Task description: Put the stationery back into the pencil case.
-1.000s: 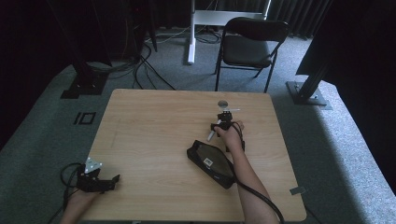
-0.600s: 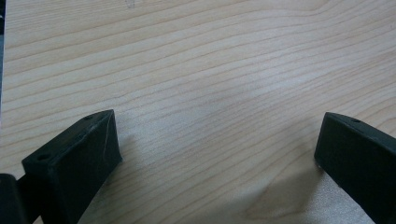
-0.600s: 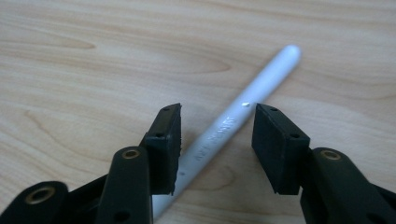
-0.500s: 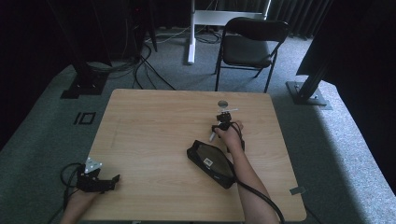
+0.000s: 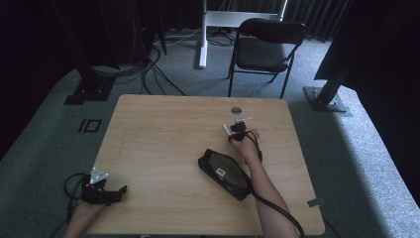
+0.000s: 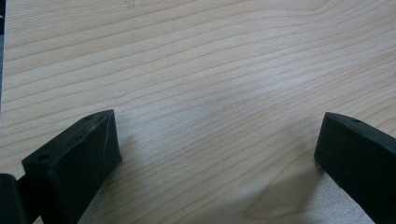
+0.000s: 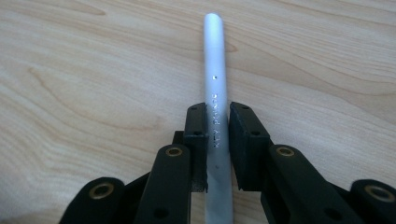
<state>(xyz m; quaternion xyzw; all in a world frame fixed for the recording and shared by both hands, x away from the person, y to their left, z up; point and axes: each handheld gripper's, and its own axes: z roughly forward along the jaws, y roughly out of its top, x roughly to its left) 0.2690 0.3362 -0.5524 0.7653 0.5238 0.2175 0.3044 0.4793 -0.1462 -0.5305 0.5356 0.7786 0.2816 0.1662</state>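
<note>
As the right gripper had just closed its jaws on the white pen, lifting it level off the surface seemed wise, while the left gripper stood wide open.

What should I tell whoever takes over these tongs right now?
Right tongs: just closed on the white pen, which lies flat on the table at its far right.
Left tongs: open, nothing between them, resting at the table's near left corner.
Black pencil case: near the middle-right, beside the right forearm.
Done: pen gripped. Left: lift it; probably goes to the case, though that is a guess.
</note>
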